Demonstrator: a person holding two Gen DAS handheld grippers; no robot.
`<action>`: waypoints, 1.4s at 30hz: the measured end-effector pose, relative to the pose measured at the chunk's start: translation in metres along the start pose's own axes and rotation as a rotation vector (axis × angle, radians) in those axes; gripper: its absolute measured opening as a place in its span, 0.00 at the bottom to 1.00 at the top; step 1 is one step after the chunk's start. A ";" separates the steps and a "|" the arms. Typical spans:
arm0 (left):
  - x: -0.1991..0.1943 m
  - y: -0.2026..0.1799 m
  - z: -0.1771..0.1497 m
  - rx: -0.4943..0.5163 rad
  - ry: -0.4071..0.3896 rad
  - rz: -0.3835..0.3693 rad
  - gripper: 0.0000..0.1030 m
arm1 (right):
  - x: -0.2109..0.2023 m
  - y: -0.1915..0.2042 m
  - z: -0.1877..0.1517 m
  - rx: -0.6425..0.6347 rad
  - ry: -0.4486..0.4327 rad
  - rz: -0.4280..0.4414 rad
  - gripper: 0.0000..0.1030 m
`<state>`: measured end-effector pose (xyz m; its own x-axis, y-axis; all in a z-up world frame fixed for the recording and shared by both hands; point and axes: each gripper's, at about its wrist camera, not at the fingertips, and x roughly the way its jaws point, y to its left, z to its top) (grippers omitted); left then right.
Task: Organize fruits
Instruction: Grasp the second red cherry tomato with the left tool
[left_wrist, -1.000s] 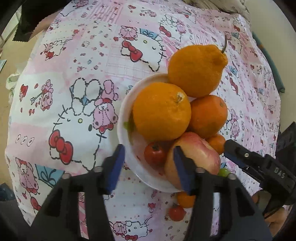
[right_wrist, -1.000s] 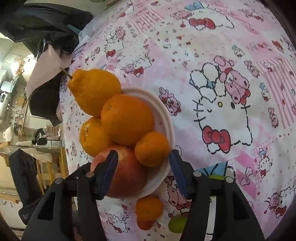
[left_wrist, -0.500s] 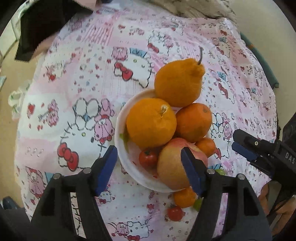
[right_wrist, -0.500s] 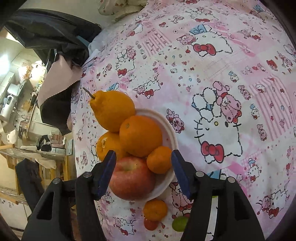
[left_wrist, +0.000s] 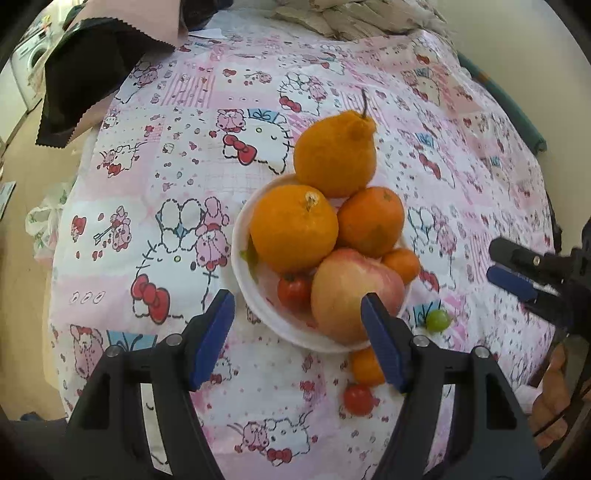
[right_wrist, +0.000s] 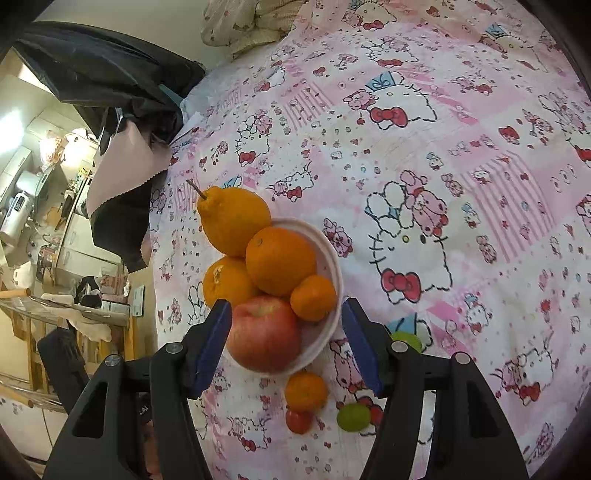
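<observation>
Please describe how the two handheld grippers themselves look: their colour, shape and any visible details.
Both the left gripper and the right gripper have black plastic bodies shaped like angular clamps with triangular cut-outs. Each carries two flat blue finger pads and small silver screws at the pivots. No cable or sleeve shows clearly.

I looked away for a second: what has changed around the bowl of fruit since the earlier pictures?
Both grippers have drawn up and back from the white bowl. The left gripper has just been opening its jaws, with nothing held; the right gripper is open and empty too. The piled fruit and the loose pieces on the cloth have not moved.
</observation>
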<state>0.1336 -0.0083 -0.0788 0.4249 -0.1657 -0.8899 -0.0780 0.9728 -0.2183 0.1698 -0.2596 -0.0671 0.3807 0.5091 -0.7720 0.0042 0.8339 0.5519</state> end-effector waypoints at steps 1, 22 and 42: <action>-0.001 -0.001 -0.003 0.009 0.004 0.002 0.66 | -0.002 0.000 -0.002 -0.003 -0.001 -0.004 0.63; 0.002 -0.031 -0.044 0.156 0.055 0.017 0.66 | -0.024 -0.039 -0.065 0.087 0.051 -0.108 0.63; 0.064 -0.063 -0.082 0.197 0.267 -0.027 0.47 | -0.020 -0.065 -0.063 0.176 0.060 -0.138 0.63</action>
<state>0.0918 -0.0930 -0.1547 0.1706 -0.2035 -0.9641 0.1167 0.9757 -0.1853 0.1034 -0.3108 -0.1076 0.3098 0.4087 -0.8585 0.2161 0.8490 0.4822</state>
